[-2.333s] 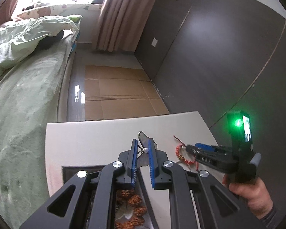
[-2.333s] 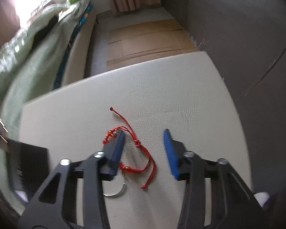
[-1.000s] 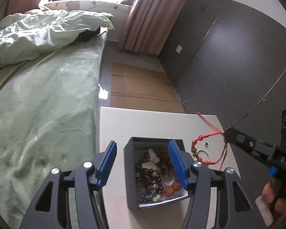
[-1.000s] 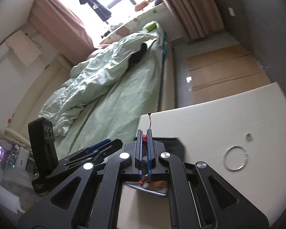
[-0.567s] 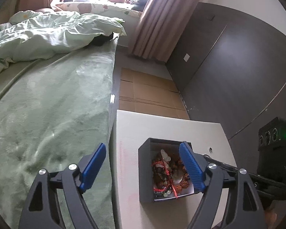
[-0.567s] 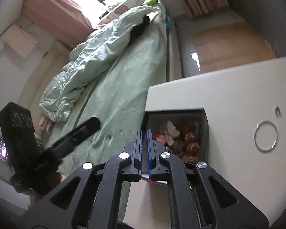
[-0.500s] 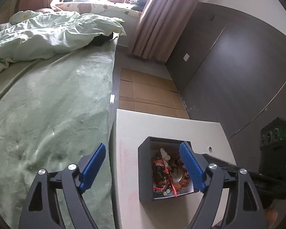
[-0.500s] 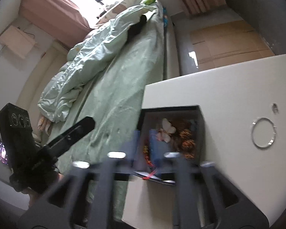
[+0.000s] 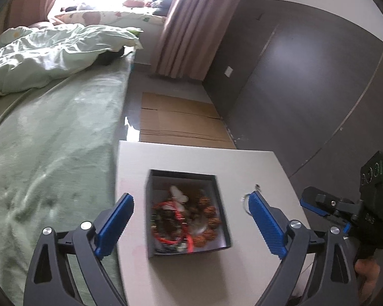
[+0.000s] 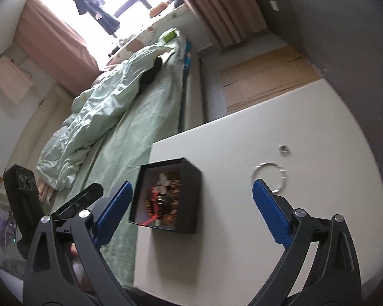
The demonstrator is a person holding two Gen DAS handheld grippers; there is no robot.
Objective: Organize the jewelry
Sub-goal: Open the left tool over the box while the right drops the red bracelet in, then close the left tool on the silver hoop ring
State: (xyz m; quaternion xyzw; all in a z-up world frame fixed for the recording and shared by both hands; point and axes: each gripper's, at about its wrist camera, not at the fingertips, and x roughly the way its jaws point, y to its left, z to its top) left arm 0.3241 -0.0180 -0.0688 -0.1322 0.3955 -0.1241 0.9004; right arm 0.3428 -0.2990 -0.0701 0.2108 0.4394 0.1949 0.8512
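Since half a second ago the right tongs (image 10: 191,201) have sprung wide apart and released the red cord bracelet (image 9: 175,213) into the open black jewelry box (image 9: 150,216). Left tongs (image 9: 190,220) hang spread and empty above it. White table (image 9: 181,158) leaves free room rightward, where the thin silver ring (image 10: 268,176) and small silver stud (image 10: 283,149) lie loose, well inside the edge.

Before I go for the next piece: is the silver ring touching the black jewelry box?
Apart. The right wrist view shows the thin silver ring lying on the white table, with bare tabletop between it and the open black jewelry box.
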